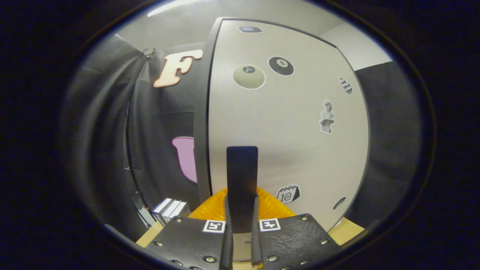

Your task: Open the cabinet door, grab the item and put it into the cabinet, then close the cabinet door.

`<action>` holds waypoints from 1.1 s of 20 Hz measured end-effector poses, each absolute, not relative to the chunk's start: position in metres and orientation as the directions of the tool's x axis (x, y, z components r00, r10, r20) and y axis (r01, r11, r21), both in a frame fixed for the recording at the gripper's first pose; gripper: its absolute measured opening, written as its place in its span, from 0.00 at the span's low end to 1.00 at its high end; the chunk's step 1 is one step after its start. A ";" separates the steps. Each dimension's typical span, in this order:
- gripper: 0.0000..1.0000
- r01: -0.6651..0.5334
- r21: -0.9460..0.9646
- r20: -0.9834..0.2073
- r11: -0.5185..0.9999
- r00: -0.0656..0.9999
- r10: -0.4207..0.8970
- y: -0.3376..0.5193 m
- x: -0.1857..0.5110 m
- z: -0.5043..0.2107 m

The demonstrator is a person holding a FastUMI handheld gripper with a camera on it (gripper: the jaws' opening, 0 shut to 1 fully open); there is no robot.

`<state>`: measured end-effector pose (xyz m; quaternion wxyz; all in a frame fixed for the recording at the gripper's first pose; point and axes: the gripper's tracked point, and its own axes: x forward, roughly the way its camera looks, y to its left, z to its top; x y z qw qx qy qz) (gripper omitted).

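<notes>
Claw clamped on door handle

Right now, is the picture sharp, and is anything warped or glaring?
Gripper view: fisheye bows the cabinet door edges; stickers stay sharp; soft sheen, no harsh glare; a ceiling light streaks above; gripper fingers shut on the dark handle.
</notes>
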<state>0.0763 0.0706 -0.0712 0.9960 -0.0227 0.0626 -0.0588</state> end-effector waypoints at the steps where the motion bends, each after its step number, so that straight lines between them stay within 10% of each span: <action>1: 0.19 0.122 -0.058 -0.118 0.991 0.985 -0.128 0.070 0.074 -0.070; 22: 0.18 0.169 -0.040 -0.138 0.985 0.975 -0.173 0.046 0.012 -0.058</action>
